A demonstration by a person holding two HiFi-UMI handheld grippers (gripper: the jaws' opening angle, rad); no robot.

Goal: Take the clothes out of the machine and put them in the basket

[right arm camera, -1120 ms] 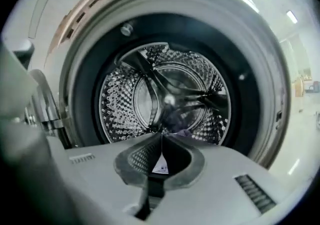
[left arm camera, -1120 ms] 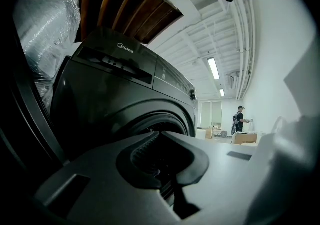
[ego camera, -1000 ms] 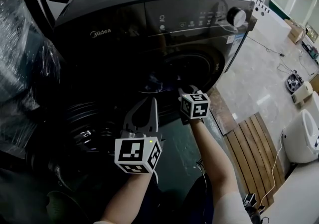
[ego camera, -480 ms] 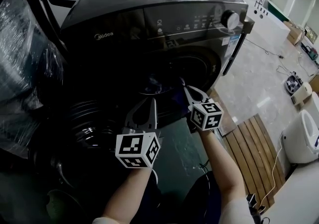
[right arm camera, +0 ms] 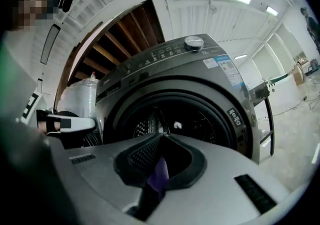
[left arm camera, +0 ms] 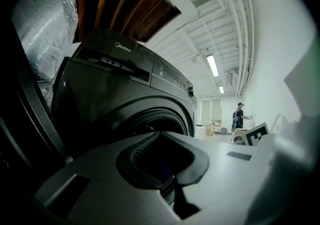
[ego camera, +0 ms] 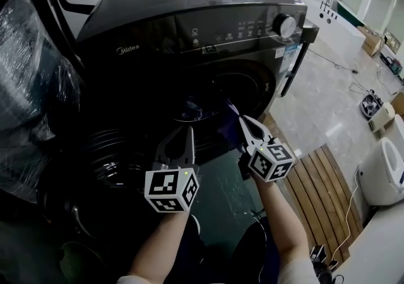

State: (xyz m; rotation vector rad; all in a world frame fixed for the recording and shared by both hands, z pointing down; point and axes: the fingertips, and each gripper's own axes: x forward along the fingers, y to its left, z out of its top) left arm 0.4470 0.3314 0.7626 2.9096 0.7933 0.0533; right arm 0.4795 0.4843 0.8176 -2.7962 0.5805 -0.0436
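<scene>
The right gripper (right arm camera: pixel 161 138) was clamped on a purple cloth (right arm camera: pixel 159 175) before the washer (right arm camera: pixel 215 81), the left gripper (left arm camera: pixel 159 134) closed.

Purple cloth (right arm camera: pixel 160 176), dk grey machine (ego camera: pixel 189 11)

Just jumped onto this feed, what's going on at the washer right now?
A person faces the open front-loading washing machine with a gripper in each hand. The right gripper is shut on a purple cloth, pinched just outside the drum opening. The left gripper is level beside it with its jaws together, above the swung-open door; whether it holds anything cannot be told. No basket can be made out in these views.
</scene>
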